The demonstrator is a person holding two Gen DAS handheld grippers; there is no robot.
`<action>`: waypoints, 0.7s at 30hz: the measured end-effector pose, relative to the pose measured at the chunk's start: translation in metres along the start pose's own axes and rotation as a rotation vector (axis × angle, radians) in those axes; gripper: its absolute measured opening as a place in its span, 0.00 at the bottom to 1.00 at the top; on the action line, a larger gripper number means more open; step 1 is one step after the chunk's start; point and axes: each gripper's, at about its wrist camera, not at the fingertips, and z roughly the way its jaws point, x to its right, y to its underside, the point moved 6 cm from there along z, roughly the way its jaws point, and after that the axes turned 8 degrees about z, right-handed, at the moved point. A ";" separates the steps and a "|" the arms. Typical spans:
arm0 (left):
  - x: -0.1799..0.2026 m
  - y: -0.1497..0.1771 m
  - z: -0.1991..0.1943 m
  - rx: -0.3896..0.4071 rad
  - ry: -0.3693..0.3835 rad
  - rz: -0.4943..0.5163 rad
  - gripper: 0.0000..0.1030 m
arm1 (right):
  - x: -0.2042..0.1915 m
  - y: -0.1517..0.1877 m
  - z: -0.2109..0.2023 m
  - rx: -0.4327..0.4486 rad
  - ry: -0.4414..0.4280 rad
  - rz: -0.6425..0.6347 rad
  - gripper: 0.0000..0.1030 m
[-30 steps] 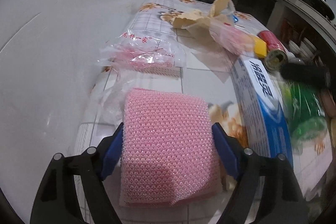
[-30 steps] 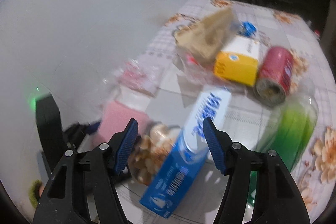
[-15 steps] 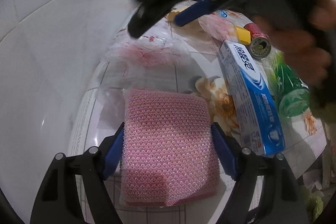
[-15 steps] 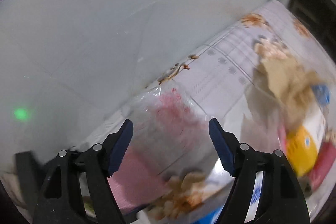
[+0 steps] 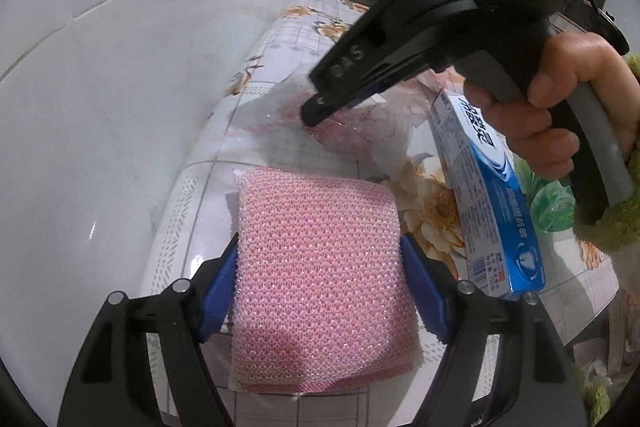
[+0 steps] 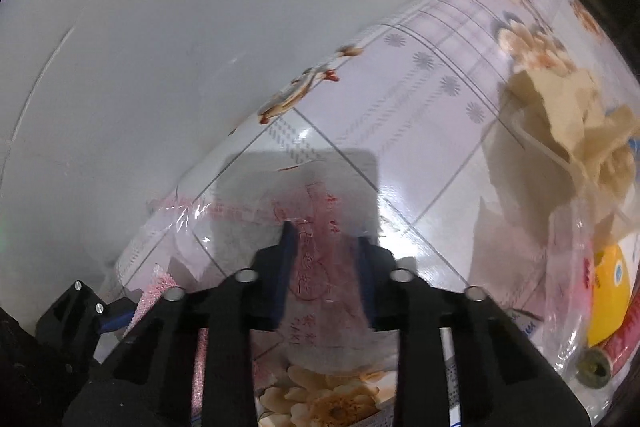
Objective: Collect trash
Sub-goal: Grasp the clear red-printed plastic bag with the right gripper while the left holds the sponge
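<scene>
Left wrist view: the left gripper [image 5: 320,291] clamps a pink mesh sponge [image 5: 320,279], its blue pads pressed against both sides, low over the near end of a floral oilcloth table [image 5: 280,27]. Just beyond, the right gripper [image 5: 316,113] dips its tips onto a clear plastic bag [image 5: 360,135] printed in red, lying flat by the white tiled wall [image 5: 100,87]. From the right wrist view, the jaws are narrowed with bag film [image 6: 316,267] between the pads; whether they have pinched it firmly cannot be told. The pick probably calls for gathering a fold of the thin, crinkly film rather than scraping the glossy cloth, then lifting slowly so the limp bag does not slip. A rigid blue toothpaste box [image 5: 492,211] lies right of the sponge; farther off sit crumpled tan paper [image 6: 568,115], a yellow carton [image 6: 608,299] and a red can [image 6: 616,343]
</scene>
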 end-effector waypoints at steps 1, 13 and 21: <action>-0.001 0.001 -0.002 0.003 -0.001 -0.001 0.72 | 0.004 -0.001 -0.002 0.010 0.006 0.013 0.17; 0.003 -0.025 -0.034 0.093 0.009 -0.016 0.72 | 0.037 0.000 -0.112 0.340 0.045 0.147 0.16; 0.052 -0.085 -0.071 0.224 0.120 0.078 0.72 | 0.090 0.067 -0.234 0.656 0.000 0.305 0.16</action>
